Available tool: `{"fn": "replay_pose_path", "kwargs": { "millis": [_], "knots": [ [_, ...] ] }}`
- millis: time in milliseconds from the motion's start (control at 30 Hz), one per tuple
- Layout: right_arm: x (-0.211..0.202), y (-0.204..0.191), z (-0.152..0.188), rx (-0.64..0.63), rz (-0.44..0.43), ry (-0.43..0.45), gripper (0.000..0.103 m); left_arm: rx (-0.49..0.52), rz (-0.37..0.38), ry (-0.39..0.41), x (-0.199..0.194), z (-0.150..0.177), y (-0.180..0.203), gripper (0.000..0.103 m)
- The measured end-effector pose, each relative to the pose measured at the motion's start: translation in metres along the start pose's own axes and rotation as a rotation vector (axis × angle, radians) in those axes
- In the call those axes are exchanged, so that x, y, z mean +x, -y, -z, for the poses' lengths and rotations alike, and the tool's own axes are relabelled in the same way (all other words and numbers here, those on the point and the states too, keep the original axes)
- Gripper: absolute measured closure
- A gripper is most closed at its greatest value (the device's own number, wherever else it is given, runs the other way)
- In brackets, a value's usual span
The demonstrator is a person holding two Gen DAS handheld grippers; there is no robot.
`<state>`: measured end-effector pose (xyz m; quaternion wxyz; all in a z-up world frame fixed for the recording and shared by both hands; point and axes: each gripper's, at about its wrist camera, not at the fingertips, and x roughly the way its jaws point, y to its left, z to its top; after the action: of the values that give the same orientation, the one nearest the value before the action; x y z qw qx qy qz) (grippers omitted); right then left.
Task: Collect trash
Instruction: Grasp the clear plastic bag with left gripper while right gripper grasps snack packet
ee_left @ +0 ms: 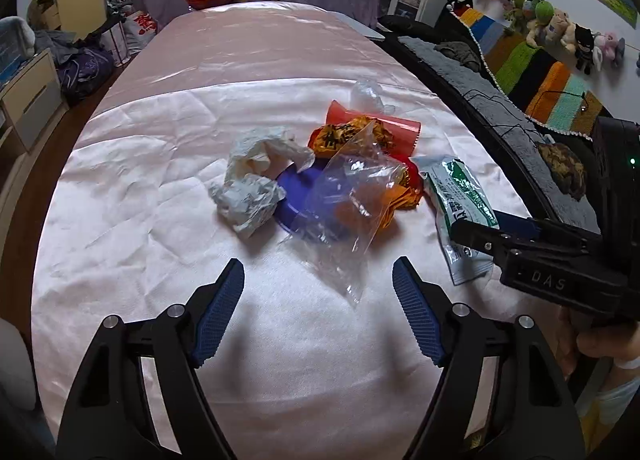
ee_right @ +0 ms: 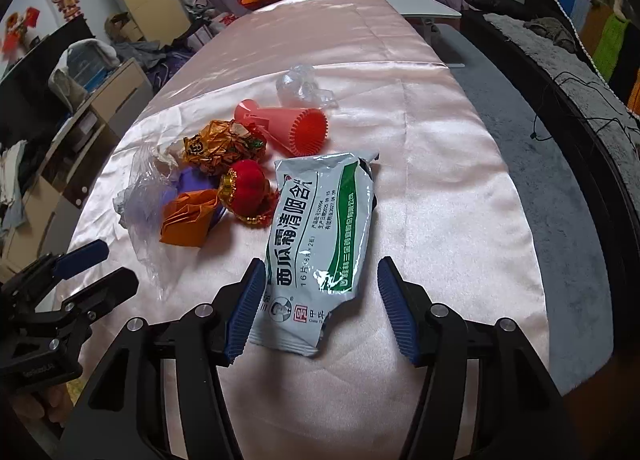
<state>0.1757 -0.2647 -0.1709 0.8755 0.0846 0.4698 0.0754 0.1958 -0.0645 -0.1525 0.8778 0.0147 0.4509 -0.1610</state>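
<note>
Nearest the surface's (ee_left: 120,180) front edge, both grippers stand apart and empty: the right gripper (ee_right: 322,308) straddles a white-green packet (ee_right: 320,236), the left gripper (ee_left: 318,314) faces a clear bag (ee_left: 344,220). Beyond, tissue (ee_left: 256,180) and wrappers (ee_right: 220,148) lie uncollected.

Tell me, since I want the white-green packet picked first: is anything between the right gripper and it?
Nothing visible. The packet lies flat on the pink cloth, its near end already between the right gripper's open jaws.
</note>
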Motion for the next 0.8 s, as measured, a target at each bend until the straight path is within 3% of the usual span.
{"fn": "replay_pose_path", "kwargs": {
  "millis": [33, 100, 167, 233, 367, 400, 533, 667, 800],
  "knots": [
    [0.001, -0.001, -0.001, -0.007, 0.005, 0.002, 0.049, 0.009, -0.002, -0.002, 0.004, -0.003, 0.002, 0.035],
    [0.002, 0.0, -0.003, -0.009, 0.011, 0.008, 0.06, 0.021, -0.006, -0.015, 0.013, -0.009, 0.004, 0.047],
    [0.003, 0.001, -0.004, -0.012, 0.005, 0.01, 0.062, 0.024, -0.001, -0.027, 0.021, -0.012, 0.005, 0.057],
    [0.003, 0.0, -0.005, -0.02, -0.001, 0.009, 0.065, 0.03, 0.01, -0.031, 0.024, -0.012, 0.004, 0.061],
    [0.003, -0.003, -0.004, -0.025, -0.037, 0.012, 0.083, 0.037, 0.019, -0.024, 0.022, -0.012, 0.001, 0.07],
    [0.002, -0.005, -0.003, -0.035, -0.034, 0.014, 0.084, 0.034, 0.022, -0.024, 0.021, -0.011, 0.0, 0.076],
    [-0.003, -0.01, 0.001, -0.054, -0.038, 0.012, 0.087, 0.027, 0.025, -0.025, 0.014, -0.006, -0.001, 0.079],
    [-0.013, -0.015, 0.012, -0.065, -0.043, 0.01, 0.087, 0.025, 0.023, -0.019, 0.0, 0.005, -0.001, 0.093],
    [-0.026, -0.022, 0.025, -0.075, -0.052, 0.012, 0.087, 0.011, 0.022, -0.016, -0.018, 0.021, 0.0, 0.097]
  ]
}}
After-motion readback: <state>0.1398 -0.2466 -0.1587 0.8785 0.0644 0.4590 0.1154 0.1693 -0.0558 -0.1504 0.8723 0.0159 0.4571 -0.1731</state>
